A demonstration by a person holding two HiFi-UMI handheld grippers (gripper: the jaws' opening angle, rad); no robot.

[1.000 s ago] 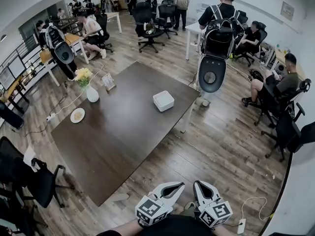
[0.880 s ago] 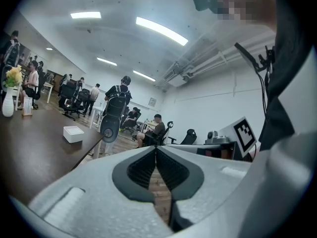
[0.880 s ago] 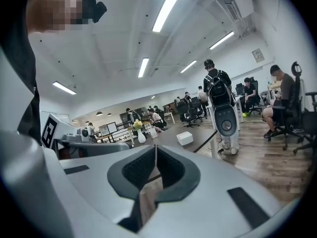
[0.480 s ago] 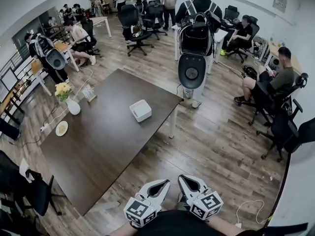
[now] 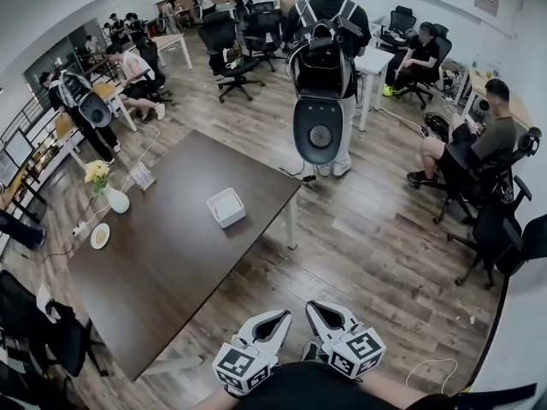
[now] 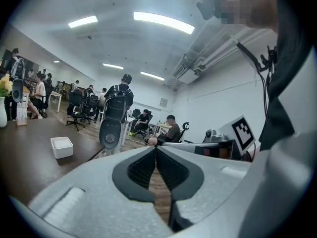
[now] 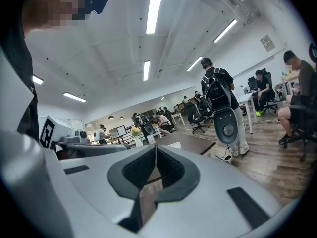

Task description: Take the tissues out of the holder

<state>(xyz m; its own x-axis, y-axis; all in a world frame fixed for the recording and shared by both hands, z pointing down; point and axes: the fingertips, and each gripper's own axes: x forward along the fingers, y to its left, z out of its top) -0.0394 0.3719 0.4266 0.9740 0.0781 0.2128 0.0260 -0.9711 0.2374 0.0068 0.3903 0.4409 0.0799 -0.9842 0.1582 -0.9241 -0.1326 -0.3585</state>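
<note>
Well away from both grippers, the white square tissue holder (image 5: 226,207) sits flat on the dark brown wooden table (image 5: 171,254), toward the table's far edge and clear of everything else on it. It has a low raised rim and rounded corners, and its top shows only a pale flat surface; single tissues cannot be made out at this size. From the left gripper view the same holder (image 6: 62,147) appears as a small open-topped white box, its contents hidden by its own wall.

The left gripper (image 5: 278,321) and the right gripper (image 5: 318,312) are held low and close together over the wooden floor, near the person's body, which covers their rear ends. Both have their jaws pressed together with nothing between them.

At the table's far left end stand a white vase with yellow flowers (image 5: 114,198) and a small round plate (image 5: 100,236); what lies on the plate is too small to tell.
</note>
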